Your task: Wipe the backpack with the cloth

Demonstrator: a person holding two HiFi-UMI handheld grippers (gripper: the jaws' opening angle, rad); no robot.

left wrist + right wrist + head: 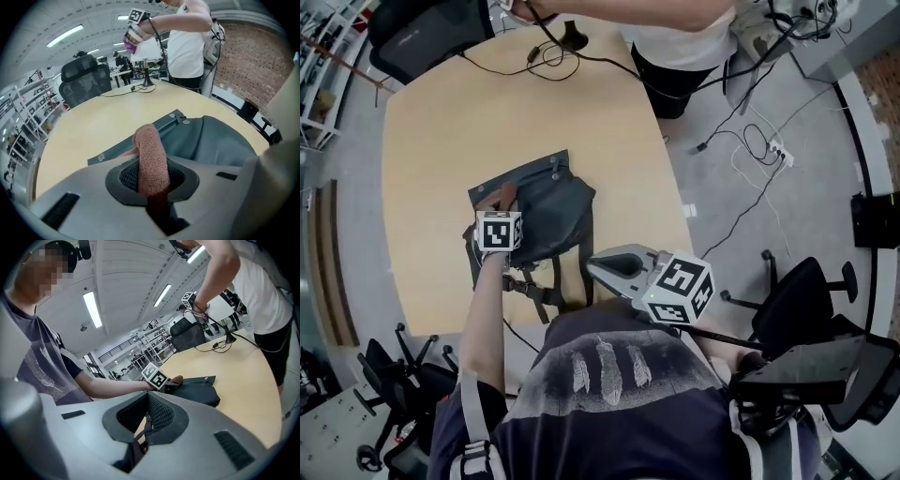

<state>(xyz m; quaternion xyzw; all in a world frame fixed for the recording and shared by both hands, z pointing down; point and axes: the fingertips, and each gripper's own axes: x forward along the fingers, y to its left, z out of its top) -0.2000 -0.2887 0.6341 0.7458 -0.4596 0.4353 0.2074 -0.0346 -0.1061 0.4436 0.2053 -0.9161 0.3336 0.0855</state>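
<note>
A dark grey-green backpack (548, 211) lies flat on the tan table (441, 131), straps toward me. My left gripper (503, 207) hovers over the backpack's left part, shut on a folded reddish-brown cloth (506, 194). In the left gripper view the cloth (151, 154) sticks up between the jaws, with the backpack (215, 140) just beyond. My right gripper (593, 267) sits at the backpack's near right corner by the table's front edge. In the right gripper view a dark backpack strap (146, 423) runs through its closed jaws, and the backpack (199, 390) lies ahead.
A person in a white shirt (675, 28) stands at the table's far side, an arm held out over it. Black cables (553, 56) lie on the far tabletop. A black office chair (427, 33) stands far left, and more chairs (802, 300) are on the floor to the right.
</note>
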